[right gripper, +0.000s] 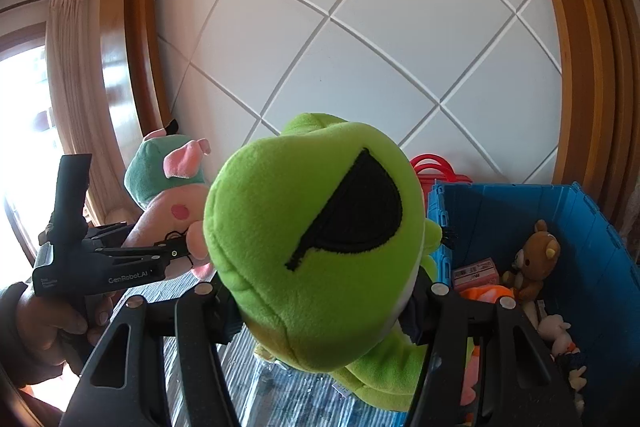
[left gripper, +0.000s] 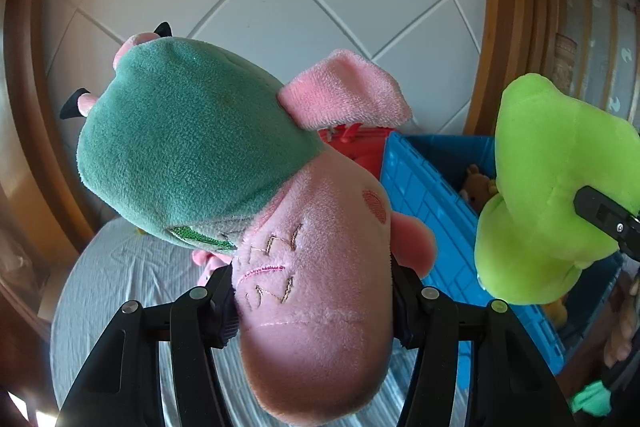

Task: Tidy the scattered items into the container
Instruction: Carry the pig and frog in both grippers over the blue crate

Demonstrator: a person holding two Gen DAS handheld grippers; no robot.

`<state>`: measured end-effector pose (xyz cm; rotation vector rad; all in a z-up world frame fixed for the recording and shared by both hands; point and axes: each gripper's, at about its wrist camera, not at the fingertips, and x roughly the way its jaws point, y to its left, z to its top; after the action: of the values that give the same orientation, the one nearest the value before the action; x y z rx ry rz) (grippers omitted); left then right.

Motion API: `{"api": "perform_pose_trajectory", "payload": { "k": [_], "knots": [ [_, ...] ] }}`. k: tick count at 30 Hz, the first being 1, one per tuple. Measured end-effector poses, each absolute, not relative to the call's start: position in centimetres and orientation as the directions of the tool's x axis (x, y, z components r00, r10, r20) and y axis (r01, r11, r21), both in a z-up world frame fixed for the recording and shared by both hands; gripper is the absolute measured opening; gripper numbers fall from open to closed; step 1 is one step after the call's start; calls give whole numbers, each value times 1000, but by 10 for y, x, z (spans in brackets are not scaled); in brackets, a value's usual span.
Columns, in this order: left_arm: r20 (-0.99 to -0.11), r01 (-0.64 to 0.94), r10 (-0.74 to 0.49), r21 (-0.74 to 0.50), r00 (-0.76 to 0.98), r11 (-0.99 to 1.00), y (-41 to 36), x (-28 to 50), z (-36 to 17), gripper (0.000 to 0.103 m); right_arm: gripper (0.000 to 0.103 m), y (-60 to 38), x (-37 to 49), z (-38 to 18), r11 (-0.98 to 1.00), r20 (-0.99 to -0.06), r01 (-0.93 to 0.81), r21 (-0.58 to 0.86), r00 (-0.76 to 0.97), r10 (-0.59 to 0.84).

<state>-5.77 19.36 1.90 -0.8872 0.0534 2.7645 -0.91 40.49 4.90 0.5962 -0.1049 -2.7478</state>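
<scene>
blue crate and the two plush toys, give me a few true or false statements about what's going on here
1. The left gripper holds a pink pig plush. True.
2. The right gripper is empty. False: its jaws clamp a green frog plush.
3. The blue crate is empty. False: a brown bear and other small toys lie inside.
4. The pig wears a green garment. True.

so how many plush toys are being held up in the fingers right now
2. A pink pig plush in a green outfit is clamped in the left gripper; a green frog plush is clamped in the right gripper. More toys lie in the blue crate, some possibly hidden.
</scene>
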Motion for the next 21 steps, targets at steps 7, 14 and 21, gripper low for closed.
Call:
{"api": "perform_pose_trajectory", "payload": {
  "k": [7, 14, 21],
  "knots": [
    [-566, -317, 281, -36, -775, -948, 237, -71, 29, 57, 58, 452, -1, 51, -964, -381, 224, 145, -886, -263],
    [-553, -403, 343, -14, -760, -915, 294, -89, 38, 57, 58, 504, 0, 48, -978, -385, 139, 155, -903, -189],
    [-570, -504, 413, 2, -710, -864, 362, -101, 43, 57, 58, 550, 7, 40, -984, -399, 46, 171, -910, -112]
  ]
}}
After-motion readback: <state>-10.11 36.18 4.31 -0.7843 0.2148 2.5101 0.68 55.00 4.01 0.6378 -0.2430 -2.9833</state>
